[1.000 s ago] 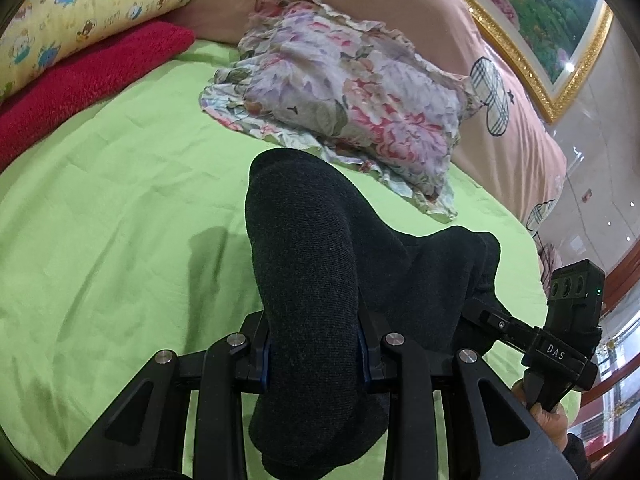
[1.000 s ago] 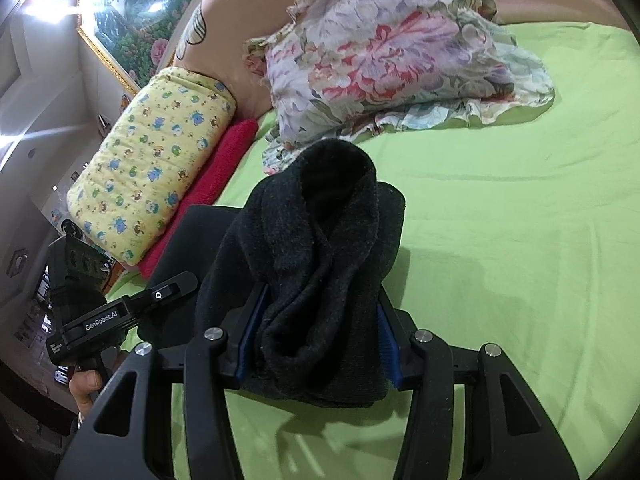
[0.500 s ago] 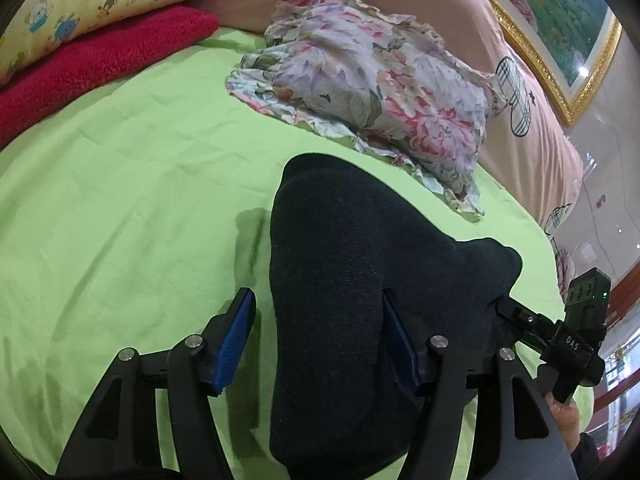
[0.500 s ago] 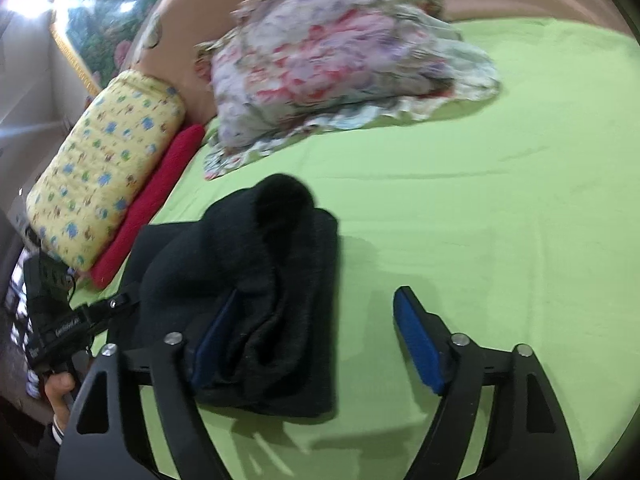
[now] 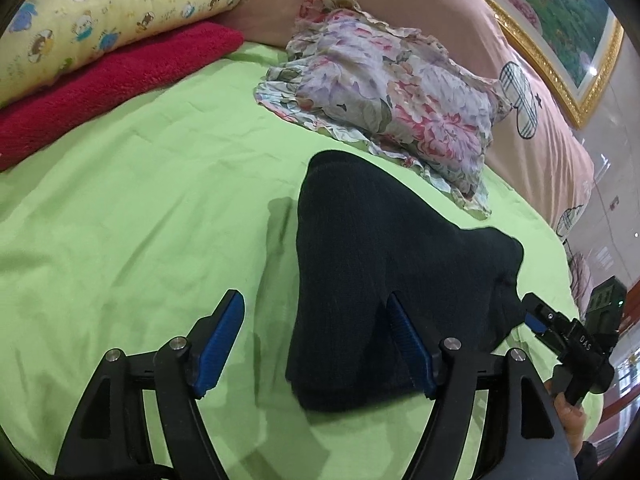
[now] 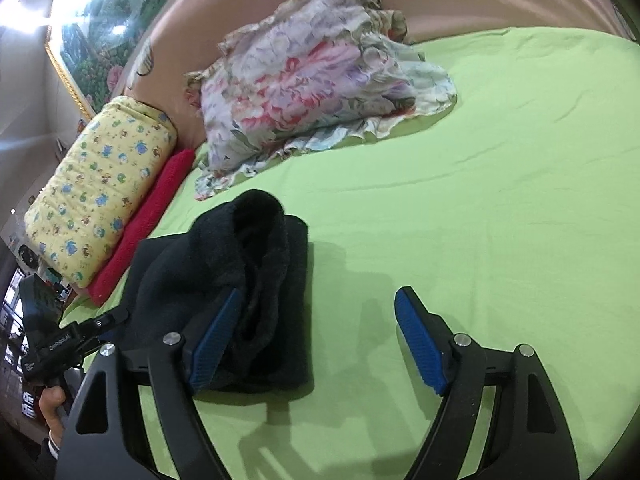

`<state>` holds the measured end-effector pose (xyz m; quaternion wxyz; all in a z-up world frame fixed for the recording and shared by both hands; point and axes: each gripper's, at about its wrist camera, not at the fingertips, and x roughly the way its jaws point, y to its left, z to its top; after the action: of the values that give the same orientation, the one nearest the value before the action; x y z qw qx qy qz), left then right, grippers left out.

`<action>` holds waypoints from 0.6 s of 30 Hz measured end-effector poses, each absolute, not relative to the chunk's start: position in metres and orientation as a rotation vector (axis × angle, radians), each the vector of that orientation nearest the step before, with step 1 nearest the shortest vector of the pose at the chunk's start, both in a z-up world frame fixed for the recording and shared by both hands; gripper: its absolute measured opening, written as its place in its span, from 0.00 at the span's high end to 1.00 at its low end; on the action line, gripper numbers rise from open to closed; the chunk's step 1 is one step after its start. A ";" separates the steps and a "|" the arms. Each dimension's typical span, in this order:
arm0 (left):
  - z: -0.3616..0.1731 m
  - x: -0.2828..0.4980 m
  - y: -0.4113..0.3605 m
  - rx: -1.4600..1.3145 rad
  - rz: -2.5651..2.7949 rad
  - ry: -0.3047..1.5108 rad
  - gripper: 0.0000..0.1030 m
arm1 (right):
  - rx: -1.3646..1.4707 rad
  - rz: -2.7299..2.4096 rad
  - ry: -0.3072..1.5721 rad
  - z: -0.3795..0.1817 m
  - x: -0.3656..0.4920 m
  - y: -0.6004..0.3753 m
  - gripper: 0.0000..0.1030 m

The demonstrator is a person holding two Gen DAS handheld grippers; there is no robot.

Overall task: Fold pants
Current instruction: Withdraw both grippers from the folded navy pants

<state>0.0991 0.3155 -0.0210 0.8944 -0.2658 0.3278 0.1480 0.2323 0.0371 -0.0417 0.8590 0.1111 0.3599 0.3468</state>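
Release step: back both grippers clear of the folded bundle without dragging cloth. The left gripper [image 5: 316, 338] has just been opening; its jaws stand wide, the right pad beside the folded black knit pants [image 5: 380, 280]. The right gripper [image 6: 316, 338] likewise, wide, nothing gripped. The pants lie compact on the green bedsheet [image 5: 140, 220], just before the floral frilled pillow [image 5: 392, 100].

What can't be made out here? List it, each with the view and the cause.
- Pants, left wrist view: near edge hidden behind the left gripper finger.
- Pants' fold layers, right wrist view: dark fabric swallows detail.
- Framed picture, right wrist view: glare, cut off by the edge.
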 end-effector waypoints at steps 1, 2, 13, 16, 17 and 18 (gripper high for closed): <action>-0.020 0.096 0.312 -0.542 0.312 0.681 0.25 | 0.222 0.740 0.740 -0.039 0.227 0.038 0.22; -0.019 0.093 0.309 -0.532 0.313 0.679 0.24 | 0.211 0.755 0.721 -0.037 0.221 0.039 0.22; -0.007 0.063 0.259 -0.325 0.404 0.695 0.18 | -0.024 0.901 0.587 -0.031 0.162 0.081 0.21; -0.009 0.060 0.248 -0.280 0.409 0.699 0.18 | -0.059 0.909 0.589 -0.038 0.154 0.088 0.21; -0.010 0.059 0.247 -0.274 0.413 0.700 0.18 | -0.069 0.916 0.588 -0.040 0.152 0.089 0.21; -0.011 0.058 0.245 -0.268 0.416 0.702 0.18 | -0.077 0.915 0.584 -0.041 0.151 0.090 0.21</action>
<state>0.0584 0.2454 -0.0113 0.9091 -0.1299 0.3405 0.2015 0.1507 0.0899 -0.0406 0.8557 -0.0368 0.2776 0.4352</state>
